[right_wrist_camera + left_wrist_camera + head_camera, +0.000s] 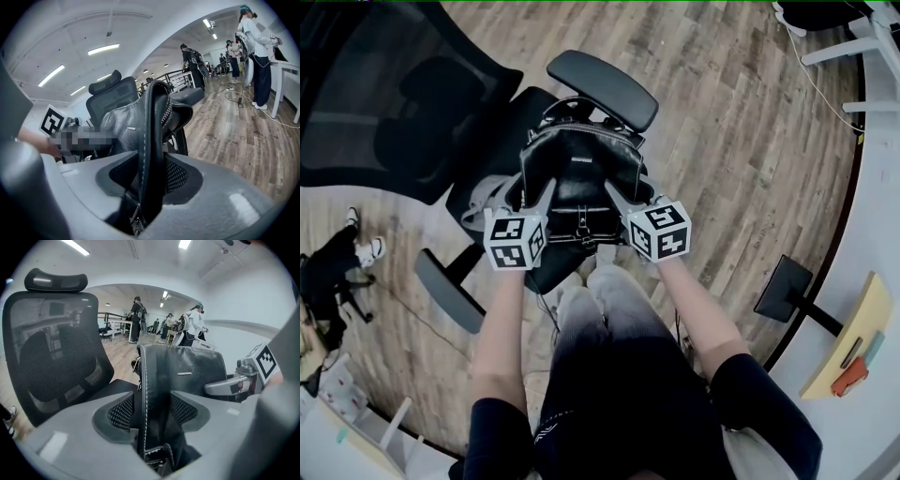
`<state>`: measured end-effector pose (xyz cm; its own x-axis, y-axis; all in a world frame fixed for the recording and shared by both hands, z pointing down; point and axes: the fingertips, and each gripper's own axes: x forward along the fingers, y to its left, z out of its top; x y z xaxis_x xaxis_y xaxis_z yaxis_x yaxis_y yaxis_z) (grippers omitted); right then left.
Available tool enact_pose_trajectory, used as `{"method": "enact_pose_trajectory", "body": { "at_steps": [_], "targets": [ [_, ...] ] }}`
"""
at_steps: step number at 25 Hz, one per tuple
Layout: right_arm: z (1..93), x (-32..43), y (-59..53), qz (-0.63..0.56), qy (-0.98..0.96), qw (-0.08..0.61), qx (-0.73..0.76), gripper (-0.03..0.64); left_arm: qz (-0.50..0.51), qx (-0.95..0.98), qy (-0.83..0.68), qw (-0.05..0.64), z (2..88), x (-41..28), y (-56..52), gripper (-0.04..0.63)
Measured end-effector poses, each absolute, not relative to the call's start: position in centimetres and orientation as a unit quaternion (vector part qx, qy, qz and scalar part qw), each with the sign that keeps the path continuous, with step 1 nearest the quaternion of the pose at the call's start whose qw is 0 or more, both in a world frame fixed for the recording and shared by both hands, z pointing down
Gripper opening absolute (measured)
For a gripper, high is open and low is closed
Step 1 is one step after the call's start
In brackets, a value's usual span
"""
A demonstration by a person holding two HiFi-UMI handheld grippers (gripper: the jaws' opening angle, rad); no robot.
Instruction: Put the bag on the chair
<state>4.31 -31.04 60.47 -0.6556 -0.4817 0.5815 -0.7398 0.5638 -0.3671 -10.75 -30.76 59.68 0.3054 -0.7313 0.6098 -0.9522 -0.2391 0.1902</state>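
A black leather bag (pixel 581 173) stands upright on the seat (pixel 492 150) of a black mesh office chair, between the backrest (pixel 384 103) and the padded armrest (pixel 602 87). My left gripper (pixel 547 192) is at the bag's left edge and my right gripper (pixel 615 197) at its right edge. In the left gripper view the stitched edge of the bag (pixel 180 376) runs between the jaws of the left gripper (pixel 150 413), which stand open around it. In the right gripper view the right gripper (pixel 145 176) is likewise open, with the bag's zipped edge (pixel 150 122) between its jaws.
The chair's backrest (pixel 56 357) rises left of the bag. A white desk (pixel 872 281) curves along the right, with a black stand base (pixel 787 291) beside it. A second armrest (pixel 445 291) juts toward me. People (pixel 137 317) stand far off on the wood floor.
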Motion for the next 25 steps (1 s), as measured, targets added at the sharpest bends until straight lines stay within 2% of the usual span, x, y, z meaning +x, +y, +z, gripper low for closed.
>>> {"method": "enact_pose_trajectory", "body": {
  "at_steps": [13,25],
  "targets": [
    [57.8,6.4,-30.9,0.289,-0.841,0.212,0.405,0.187,0.212,0.750,-0.562,0.276,58.6,-12.3,-29.1,0.268],
    [54.5,8.1,-28.9,0.291,-0.814,0.193,0.464,0.178,0.179,0.751,-0.574,0.272,54.7,-13.1,-26.5,0.207]
  ]
}}
